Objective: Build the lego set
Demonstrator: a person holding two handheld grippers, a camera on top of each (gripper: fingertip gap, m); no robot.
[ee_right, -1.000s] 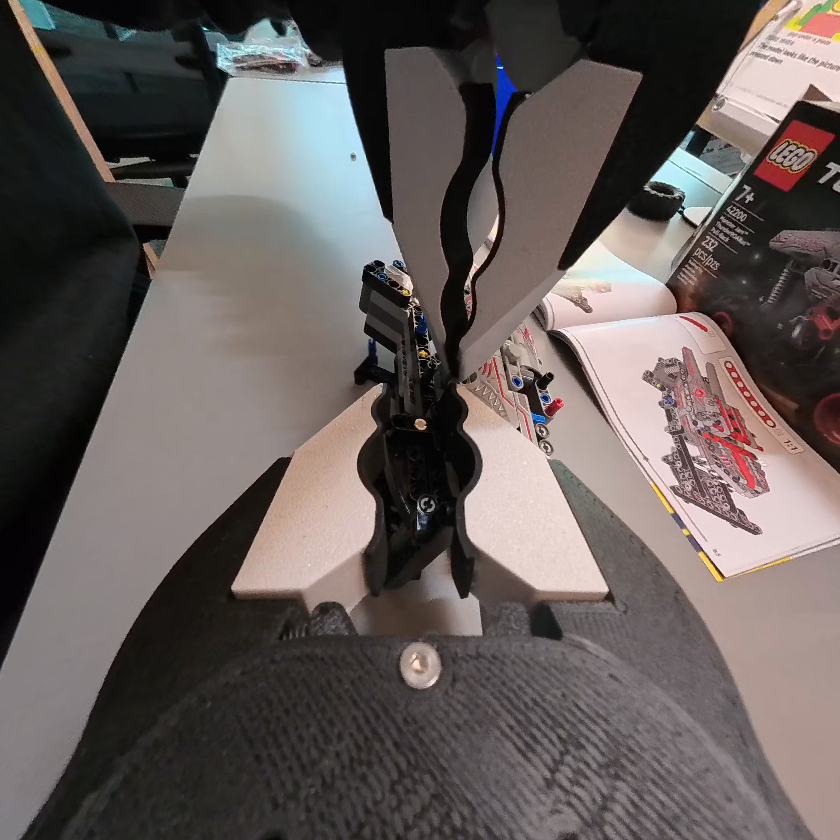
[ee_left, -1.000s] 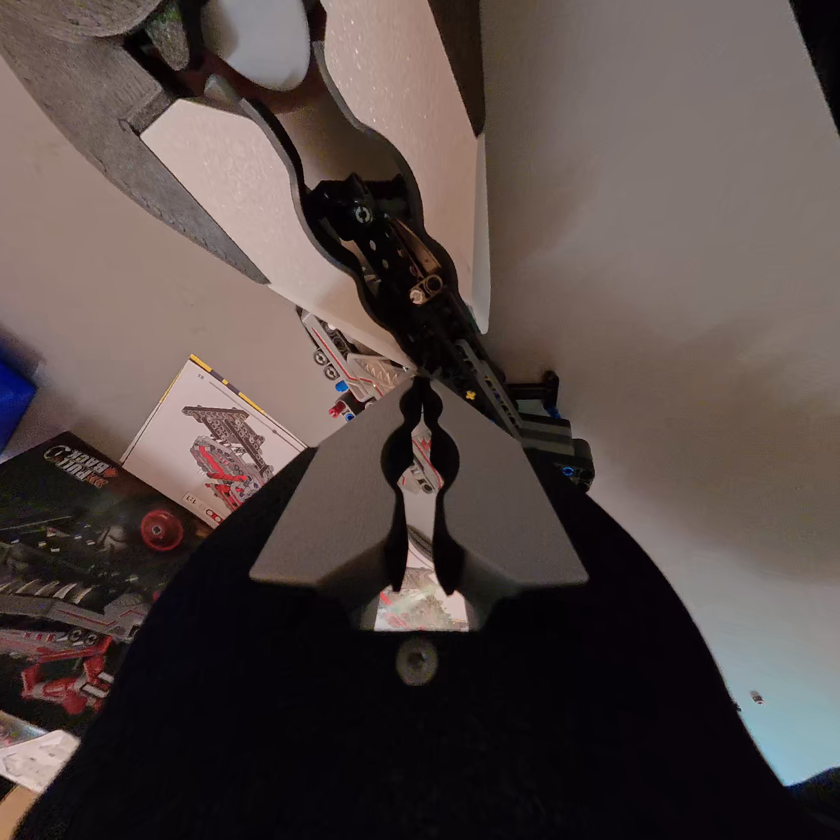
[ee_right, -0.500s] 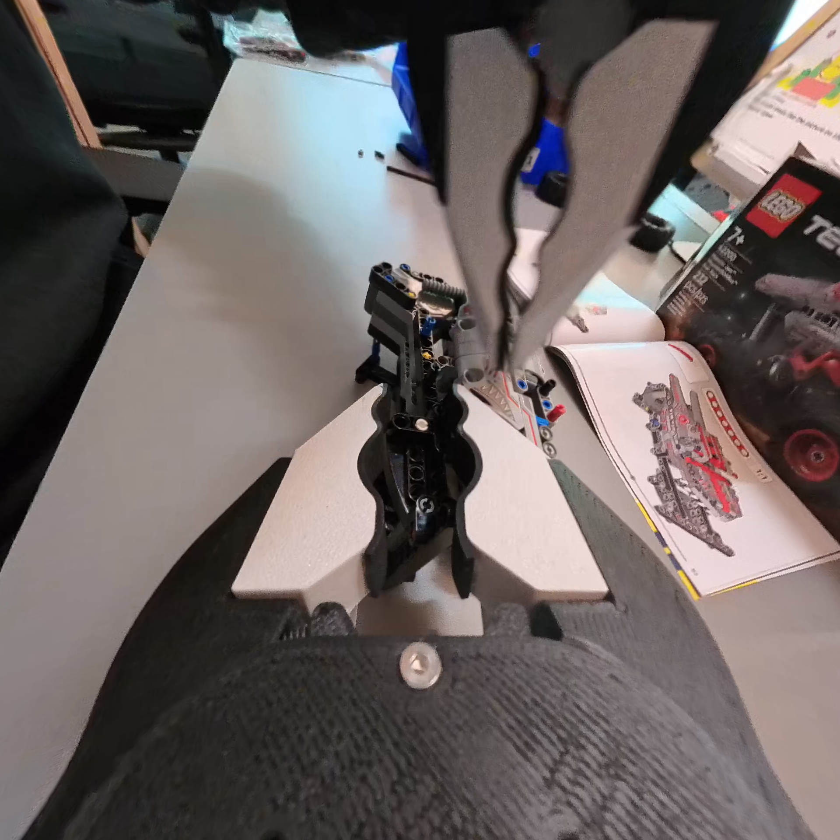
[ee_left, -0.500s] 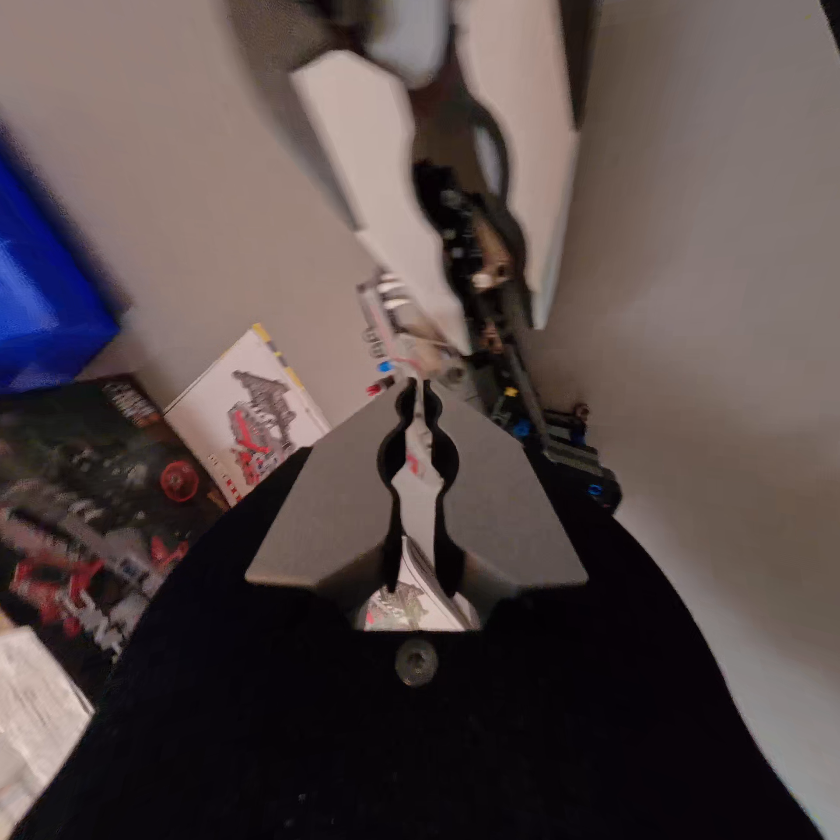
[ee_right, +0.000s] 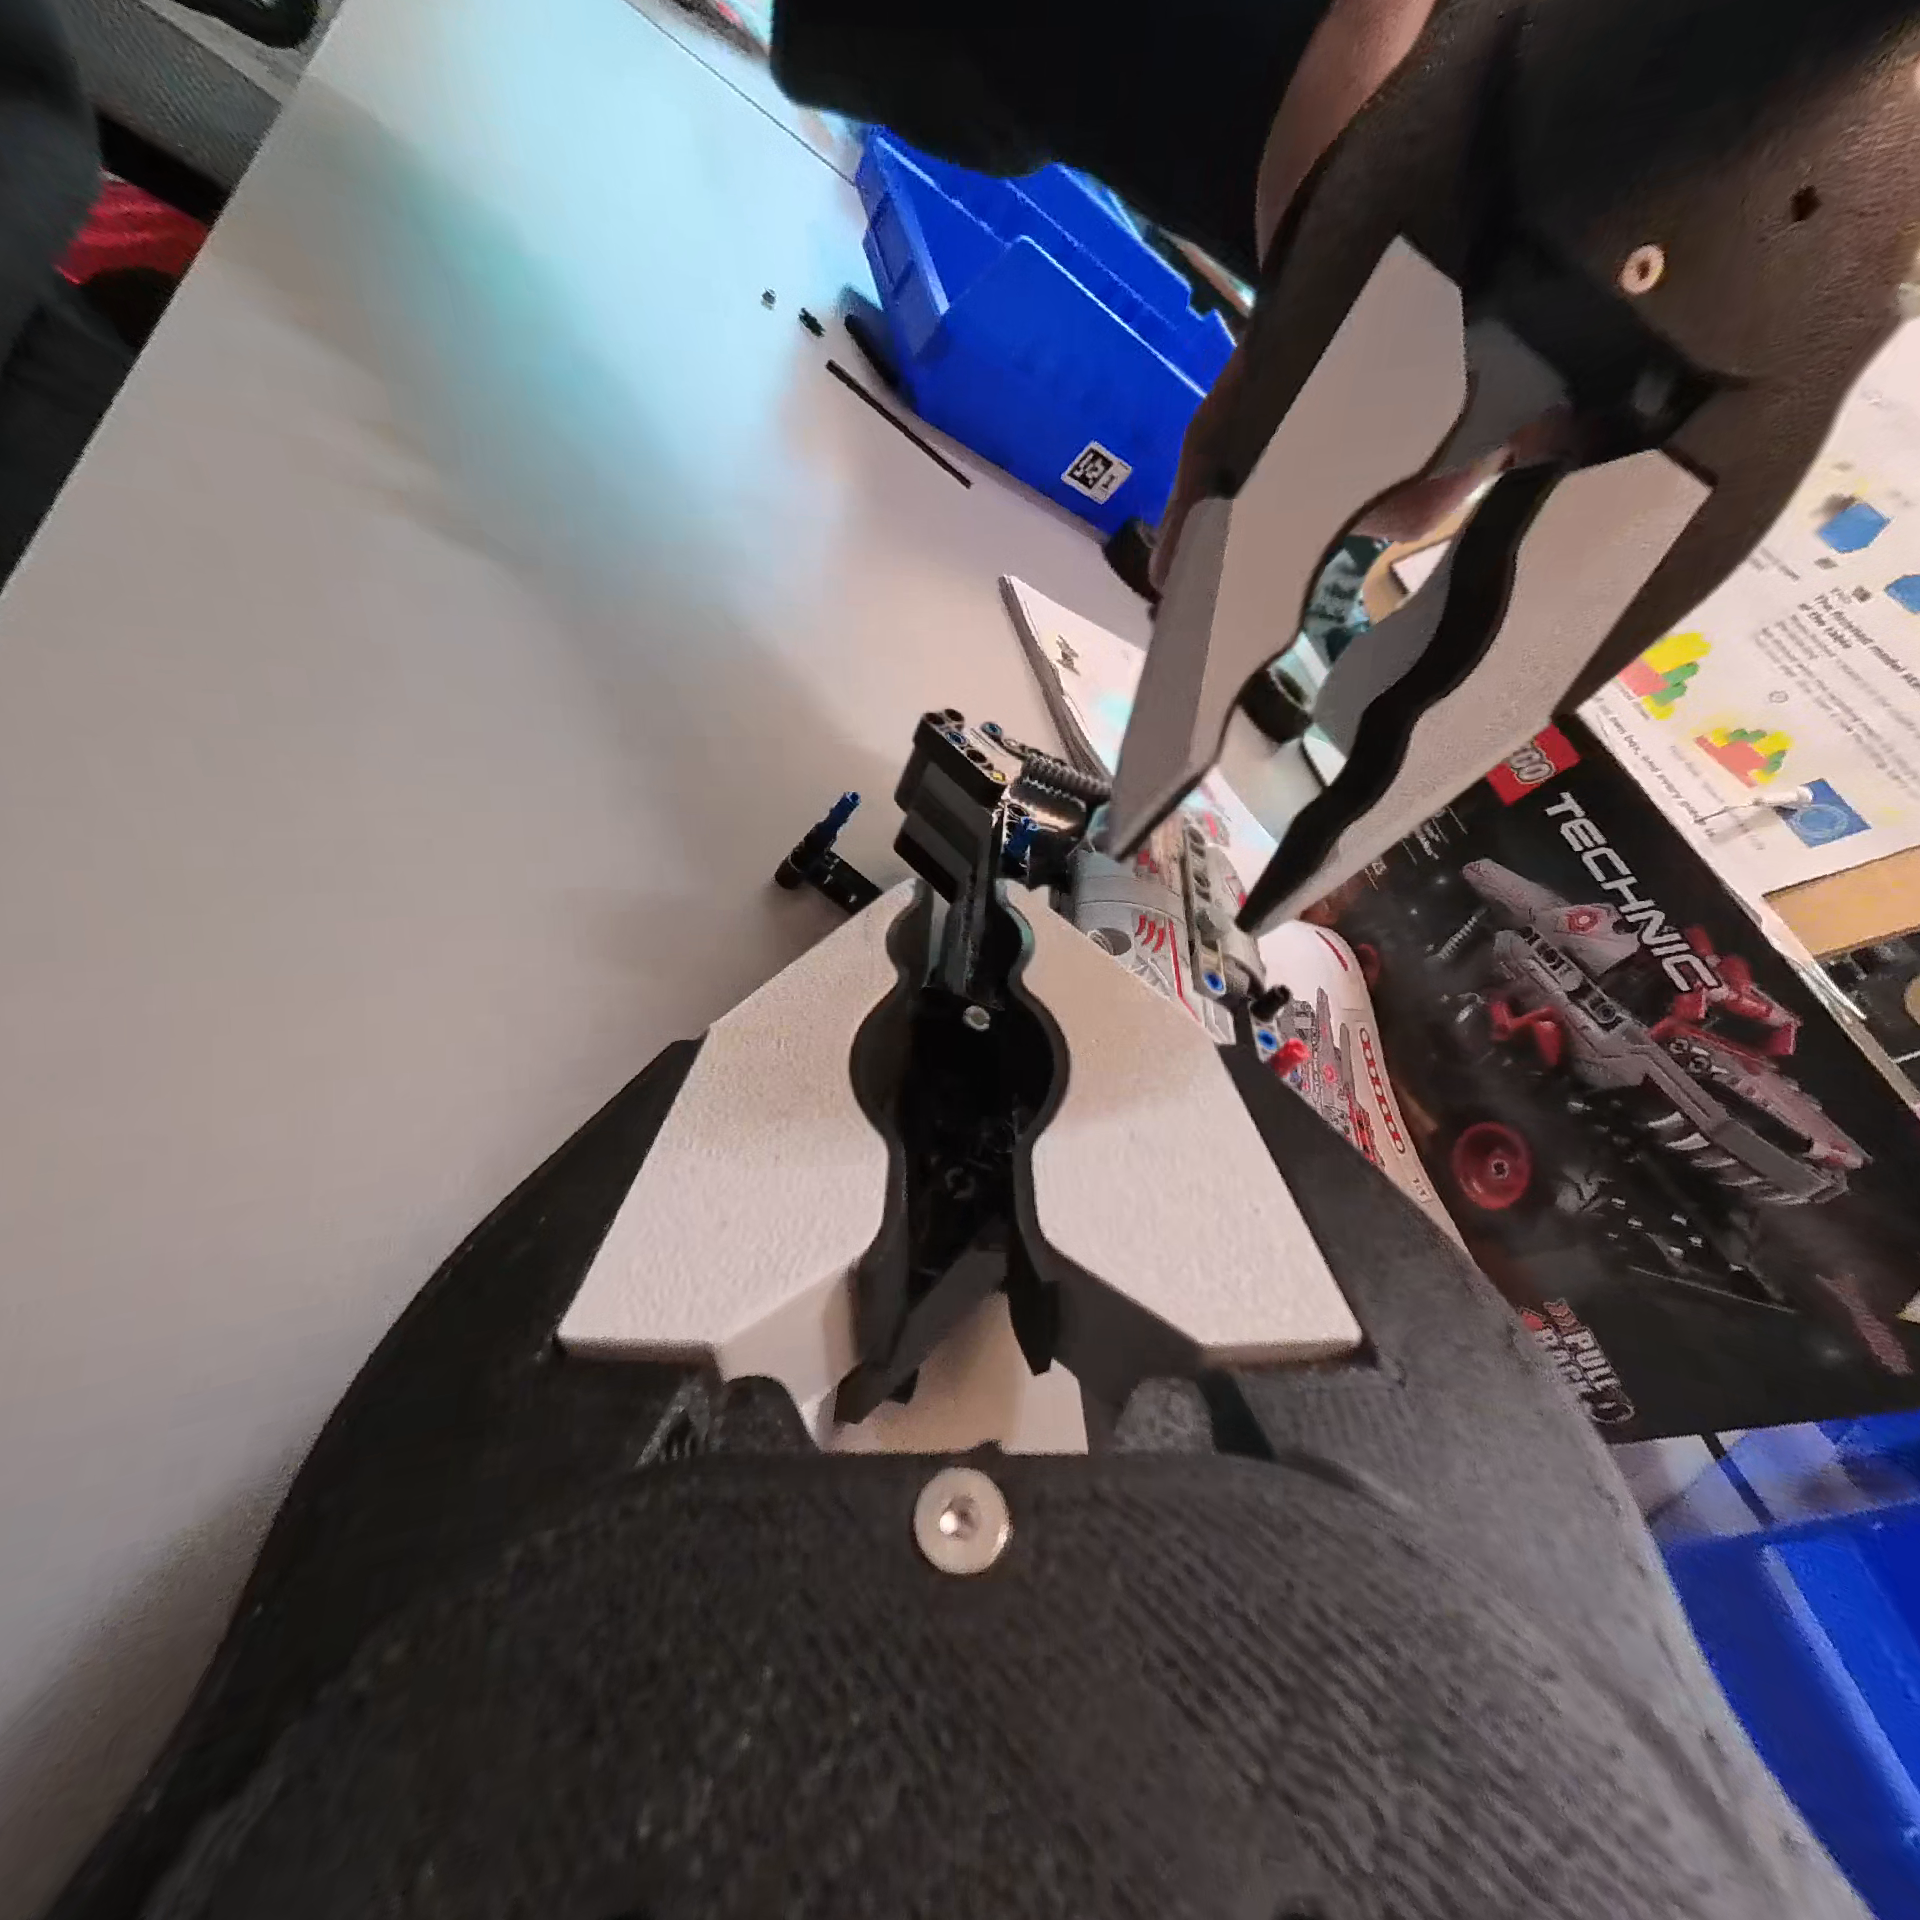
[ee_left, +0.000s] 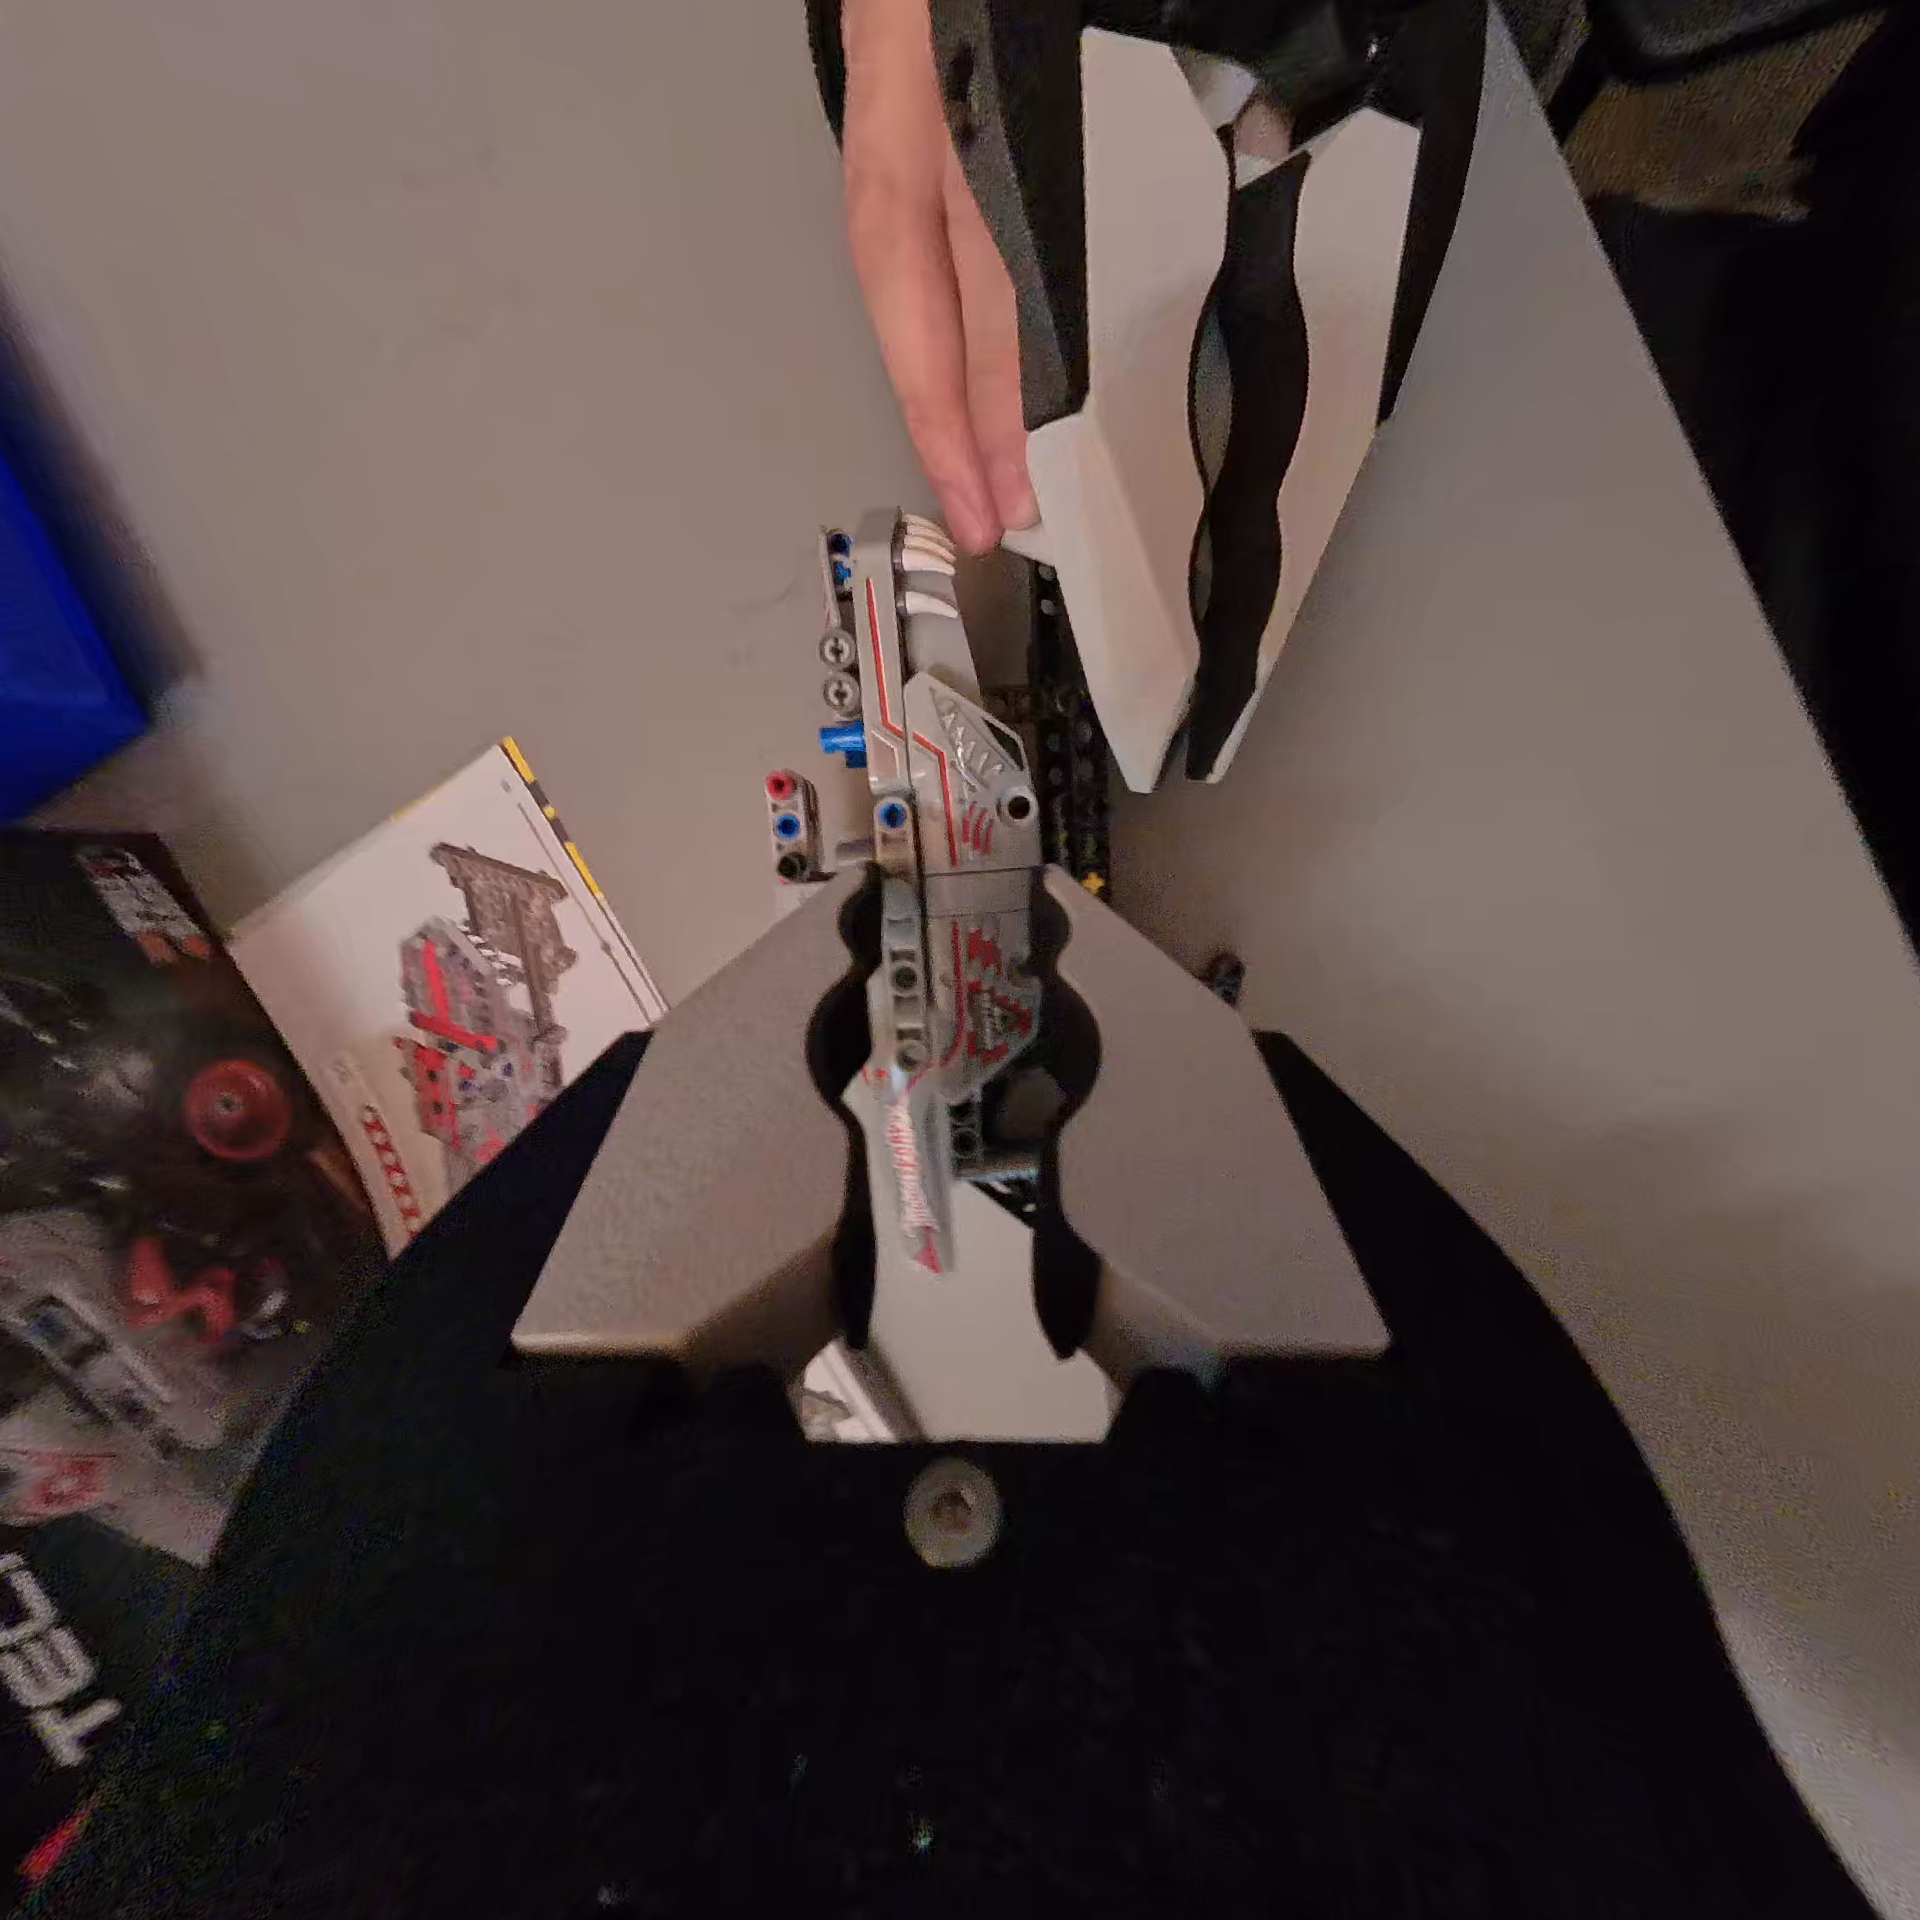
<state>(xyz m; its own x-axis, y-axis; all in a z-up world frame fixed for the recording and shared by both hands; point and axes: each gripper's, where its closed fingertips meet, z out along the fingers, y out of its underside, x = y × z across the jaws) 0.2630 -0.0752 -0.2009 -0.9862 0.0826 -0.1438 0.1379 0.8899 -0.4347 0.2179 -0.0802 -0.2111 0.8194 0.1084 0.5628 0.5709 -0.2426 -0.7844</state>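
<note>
While the right gripper (ee_right: 961, 914) grips the black chassis (ee_right: 961, 1049) between its 2 fingers, we see its front end, a dark grey block (ee_right: 948, 795), sticking out past the tips over the white table (ee_right: 416, 675). We note the left gripper (ee_right: 1179, 878) above and to the right in the right wrist view, jaws spread wide, tips straddling the grey panel (ee_right: 1143, 904) with red stripes that sits beside the chassis. In the left wrist view the same grey panel (ee_left: 940, 831) lies in the gap between the parted fingers; we cannot tell whether the pads touch it. A hand (ee_left: 940, 312) rests along the right gripper's side. Nearby we log the open manual (ee_left: 468, 966), the set box (ee_right: 1621, 1039), a blue bin (ee_right: 1039, 343) and a loose black pin piece (ee_right: 821, 857).
</note>
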